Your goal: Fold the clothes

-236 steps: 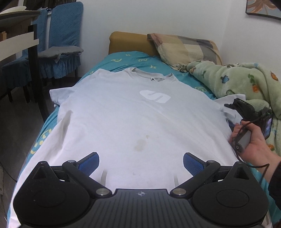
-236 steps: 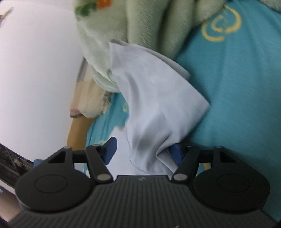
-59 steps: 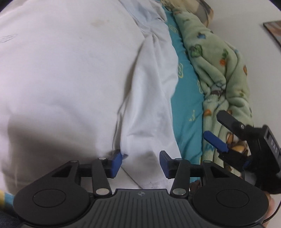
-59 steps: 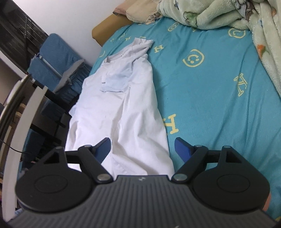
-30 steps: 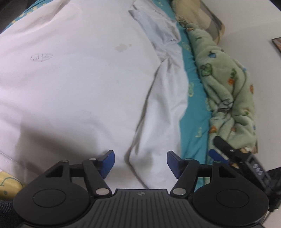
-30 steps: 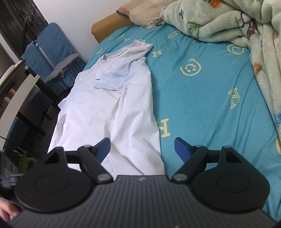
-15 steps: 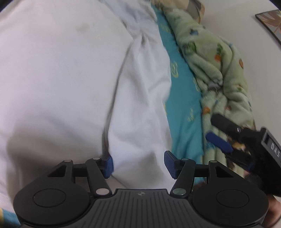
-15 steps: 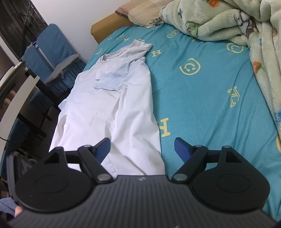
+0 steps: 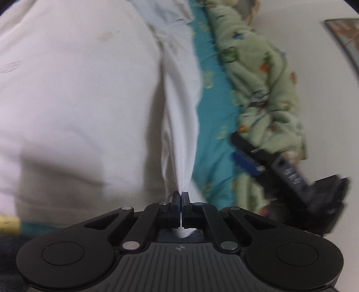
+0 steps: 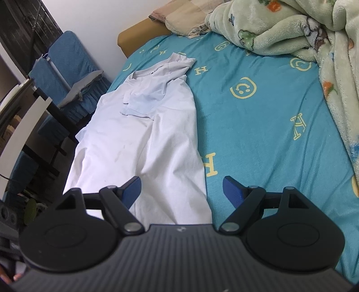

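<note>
A white T-shirt lay lengthwise on the bed's turquoise sheet, one side already folded in over the body, with the sleeve and collar bunched near the head of the bed. The left gripper was clamped tight on the shirt's folded edge at the hem end; the cloth rose in a taut, pinched ridge from between its closed fingers, and a small tuft of white fabric poked out behind them. The right gripper hung above the near end of the shirt with its blue-padded fingers spread wide and nothing between them; in the left wrist view it showed blurred at the right, over the sheet. A green fleece blanket was heaped along the far side of the bed, well apart from the shirt, beside a pillow. Blue chairs stood beyond the bed.
</note>
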Demonstrator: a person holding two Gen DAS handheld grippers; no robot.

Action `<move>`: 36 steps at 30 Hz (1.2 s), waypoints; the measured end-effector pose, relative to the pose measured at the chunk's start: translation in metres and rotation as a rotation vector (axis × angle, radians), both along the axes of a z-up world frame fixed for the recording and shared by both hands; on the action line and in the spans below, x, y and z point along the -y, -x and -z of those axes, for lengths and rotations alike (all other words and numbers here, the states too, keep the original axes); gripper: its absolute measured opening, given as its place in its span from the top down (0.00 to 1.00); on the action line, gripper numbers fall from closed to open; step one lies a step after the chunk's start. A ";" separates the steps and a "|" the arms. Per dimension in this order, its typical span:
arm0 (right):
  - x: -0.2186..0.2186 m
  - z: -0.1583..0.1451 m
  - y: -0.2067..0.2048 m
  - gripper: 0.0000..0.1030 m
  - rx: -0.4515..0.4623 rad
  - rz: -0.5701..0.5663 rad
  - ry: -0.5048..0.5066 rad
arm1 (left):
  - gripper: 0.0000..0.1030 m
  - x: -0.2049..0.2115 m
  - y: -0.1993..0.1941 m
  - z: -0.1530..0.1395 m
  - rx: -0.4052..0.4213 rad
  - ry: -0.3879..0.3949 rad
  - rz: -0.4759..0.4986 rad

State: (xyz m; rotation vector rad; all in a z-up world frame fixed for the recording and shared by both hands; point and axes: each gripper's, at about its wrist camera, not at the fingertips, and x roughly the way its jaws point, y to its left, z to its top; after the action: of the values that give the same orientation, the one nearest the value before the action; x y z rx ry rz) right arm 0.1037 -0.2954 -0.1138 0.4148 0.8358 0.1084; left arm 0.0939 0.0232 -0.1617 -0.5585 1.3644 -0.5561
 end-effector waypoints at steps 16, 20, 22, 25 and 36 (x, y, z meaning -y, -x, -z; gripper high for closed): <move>0.009 -0.015 -0.091 0.31 0.070 -0.036 -0.112 | 0.31 -0.041 -0.097 -0.063 0.483 -0.402 -0.061; 0.018 -0.012 -0.158 0.31 0.110 -0.020 -0.092 | 0.22 -0.075 -0.173 -0.070 0.590 -0.538 -0.163; 0.027 -0.005 -0.194 0.30 0.134 -0.002 -0.111 | 0.22 -0.077 -0.220 -0.067 0.646 -0.603 -0.202; 0.033 0.014 -0.255 0.31 0.148 0.006 -0.086 | 0.21 -0.083 -0.289 -0.055 0.707 -0.634 -0.222; 0.032 0.104 -0.445 0.38 0.173 -0.004 -0.076 | 0.22 -0.050 -0.495 0.030 0.811 -0.735 -0.150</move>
State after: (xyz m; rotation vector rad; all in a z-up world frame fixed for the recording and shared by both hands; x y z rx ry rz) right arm 0.5483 -0.3273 -0.2182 0.4686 0.6633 0.1779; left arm 0.5886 0.0737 -0.1918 0.1738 0.6527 -0.0923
